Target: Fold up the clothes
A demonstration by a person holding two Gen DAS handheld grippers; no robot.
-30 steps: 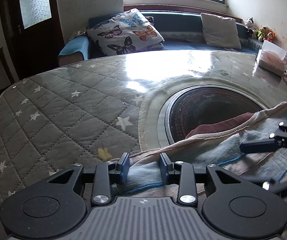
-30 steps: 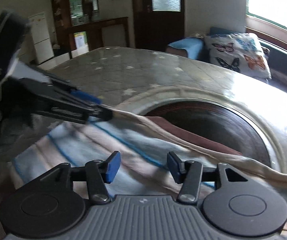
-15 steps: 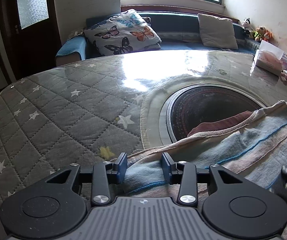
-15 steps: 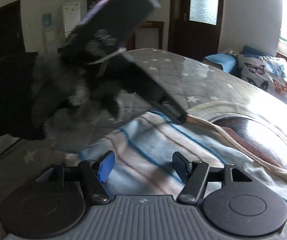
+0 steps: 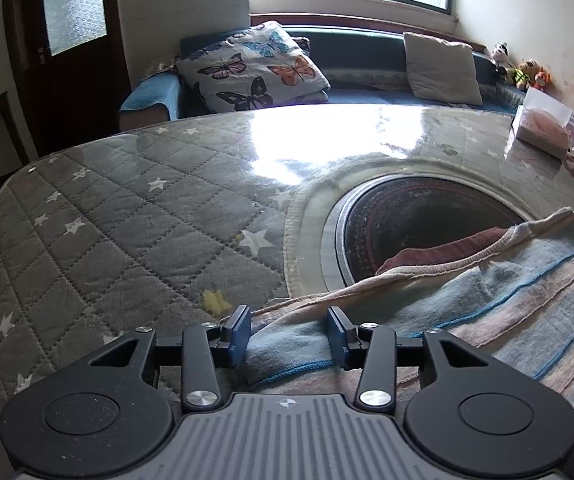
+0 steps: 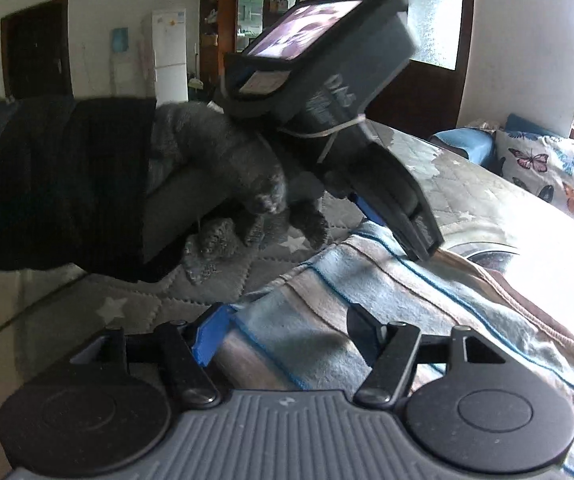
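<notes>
Straddling the near hem of the striped garment [image 5: 487, 304] lying flat across the quilted table [image 5: 127, 220], my left gripper [image 5: 289, 334] and right gripper [image 6: 283, 332] gape wide, holding nothing, placed to pinch its edge.

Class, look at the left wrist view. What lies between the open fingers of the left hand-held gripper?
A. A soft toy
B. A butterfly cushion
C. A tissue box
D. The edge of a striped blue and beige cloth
D: the striped cloth runs across the table and its near edge sits between the spread fingers of the left hand-held gripper, not yet clamped.
</notes>
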